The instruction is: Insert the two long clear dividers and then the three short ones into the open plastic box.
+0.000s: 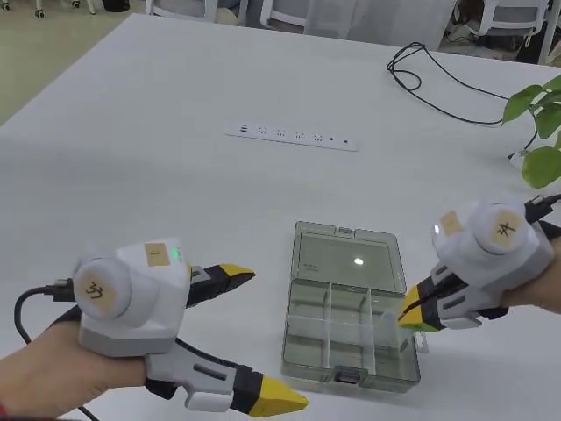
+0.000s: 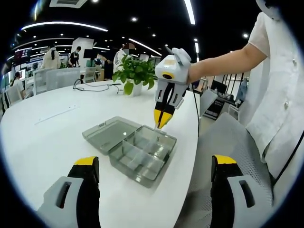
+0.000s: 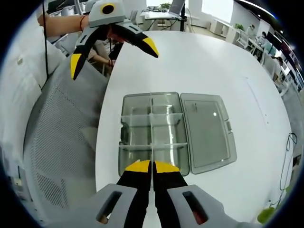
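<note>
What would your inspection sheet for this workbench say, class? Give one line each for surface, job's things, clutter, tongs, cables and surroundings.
Surface: white table, smooth.
Job's things: open plastic box, lid laid flat behind it; clear dividers standing inside.
Clutter: white power strip; potted plant at the far right.
Tongs: left tongs open, beside the box; right tongs shut, tips at the box's right edge.
Cables: black cable looped on the table.
Surroundings: mesh office chair beside the table.
</note>
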`<state>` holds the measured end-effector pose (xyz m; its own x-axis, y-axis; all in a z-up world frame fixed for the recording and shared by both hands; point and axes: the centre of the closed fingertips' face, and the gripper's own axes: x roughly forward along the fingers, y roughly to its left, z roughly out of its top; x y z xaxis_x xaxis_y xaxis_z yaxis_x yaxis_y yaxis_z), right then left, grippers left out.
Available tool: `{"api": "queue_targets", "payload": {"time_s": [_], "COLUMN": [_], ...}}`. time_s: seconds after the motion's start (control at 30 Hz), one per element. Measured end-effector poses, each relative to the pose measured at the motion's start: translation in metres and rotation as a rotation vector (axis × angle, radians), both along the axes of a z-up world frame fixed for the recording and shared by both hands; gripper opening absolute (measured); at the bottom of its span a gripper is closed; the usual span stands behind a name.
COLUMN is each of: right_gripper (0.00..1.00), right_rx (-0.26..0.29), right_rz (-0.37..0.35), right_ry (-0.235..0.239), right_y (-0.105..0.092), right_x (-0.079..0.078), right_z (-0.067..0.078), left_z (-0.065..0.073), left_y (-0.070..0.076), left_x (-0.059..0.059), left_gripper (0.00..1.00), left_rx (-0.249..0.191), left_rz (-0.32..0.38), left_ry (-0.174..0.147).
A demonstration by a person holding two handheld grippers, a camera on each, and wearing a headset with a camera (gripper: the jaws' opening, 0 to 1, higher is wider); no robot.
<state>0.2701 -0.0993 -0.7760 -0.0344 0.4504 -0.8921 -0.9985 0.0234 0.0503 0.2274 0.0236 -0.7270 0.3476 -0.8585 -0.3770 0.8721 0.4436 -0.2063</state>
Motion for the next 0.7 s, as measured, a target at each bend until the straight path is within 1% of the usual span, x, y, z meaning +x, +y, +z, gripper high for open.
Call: {"api": "queue_targets", "payload": {"time_s": [0.33, 0.5, 0.7], "right_gripper": [0.03, 0.03, 0.03], "right_rx": [0.025, 0.023, 0.021], "right_rz": [-0.004, -0.001, -0.001], "right_ry": [-0.025, -0.040, -0.037], "right_y": [0.001, 0.003, 0.003], "right_x": [-0.002, -0.001, -0.002], "right_z": [0.000, -0.002, -0.010], "left_z": [0.001, 0.000, 0.001], "left_y": [-0.001, -0.001, -0.001], "left_x": [-0.001, -0.001, -0.002], "left_gripper": [1.00, 1.00, 0.99], "left_rx": [-0.004, -0.005, -0.005], "left_rz": [-0.002, -0.002, 0.000], "left_ry": [0.002, 0.005, 0.005]}}
